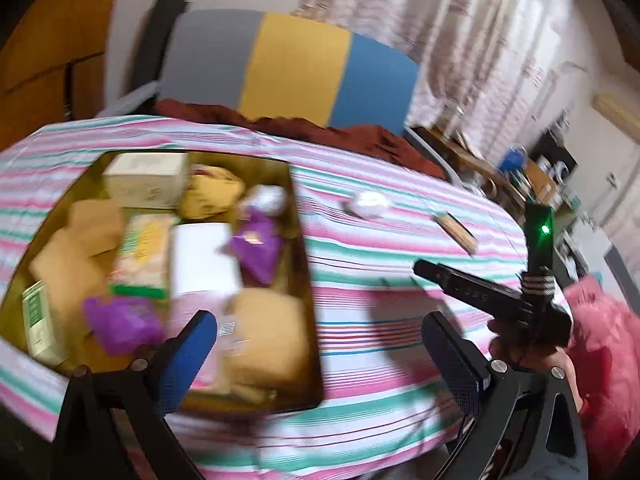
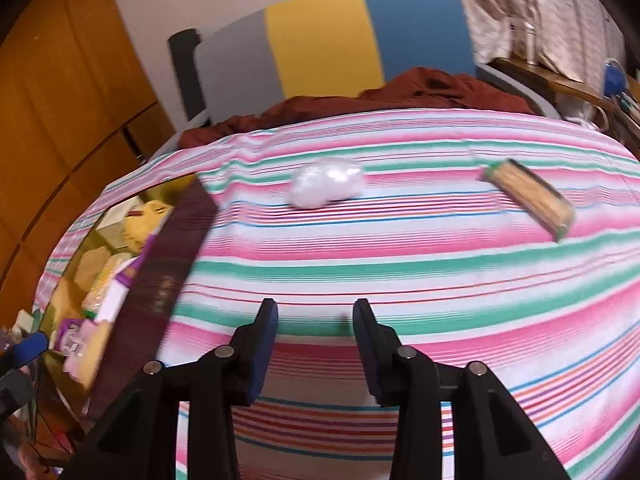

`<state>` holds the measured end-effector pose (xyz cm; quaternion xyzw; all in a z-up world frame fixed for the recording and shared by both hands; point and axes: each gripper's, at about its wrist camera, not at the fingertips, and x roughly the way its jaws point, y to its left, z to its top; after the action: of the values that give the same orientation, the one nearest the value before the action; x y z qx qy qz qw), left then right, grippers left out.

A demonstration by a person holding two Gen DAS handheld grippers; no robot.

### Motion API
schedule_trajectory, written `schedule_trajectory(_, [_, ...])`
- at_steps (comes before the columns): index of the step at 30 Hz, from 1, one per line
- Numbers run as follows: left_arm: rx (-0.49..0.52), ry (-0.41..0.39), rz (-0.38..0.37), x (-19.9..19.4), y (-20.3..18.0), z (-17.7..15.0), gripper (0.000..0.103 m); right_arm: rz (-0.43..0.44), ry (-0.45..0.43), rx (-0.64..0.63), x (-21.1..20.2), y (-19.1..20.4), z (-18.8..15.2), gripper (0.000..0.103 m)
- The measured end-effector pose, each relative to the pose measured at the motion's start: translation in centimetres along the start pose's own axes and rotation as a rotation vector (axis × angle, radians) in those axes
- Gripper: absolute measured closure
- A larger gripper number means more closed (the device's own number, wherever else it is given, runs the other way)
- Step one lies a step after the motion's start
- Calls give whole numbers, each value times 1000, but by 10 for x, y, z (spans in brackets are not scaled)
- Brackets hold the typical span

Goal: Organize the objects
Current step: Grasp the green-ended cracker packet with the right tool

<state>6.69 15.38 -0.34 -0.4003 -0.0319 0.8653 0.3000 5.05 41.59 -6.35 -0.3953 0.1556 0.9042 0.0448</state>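
Diagonally across the stripes, packet (image 2: 528, 199).

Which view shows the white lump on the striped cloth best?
The right wrist view: the white lump sits large and near the centre, though blurred. In the left wrist view it is small, farther off and smeared.

The left gripper (image 1: 320, 344) points down at a slant with its blue-padded jaws spread wide and nothing between them. The right gripper (image 2: 316, 344) also tilts downward, its jaws partly apart and empty. In the left wrist view the right gripper's black body (image 1: 500, 300) sits just beside the left one's right finger (image 1: 452, 364), held by a hand (image 1: 528, 352).
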Motion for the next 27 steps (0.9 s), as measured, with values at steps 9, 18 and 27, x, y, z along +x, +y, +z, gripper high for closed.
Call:
schedule_trajectory(9, [95,113,-66,36,-52,5,0,-237,-63,-7,-9,-90,41,48])
schedule_trajectory(18, [134,170,-42,57,-67,1,0,-280,-55,-78,12,-153,94,35])
schedule_trajectory(27, [148,193,-12,70,-69,7,0,-187,31,0,50,-188,95,35])
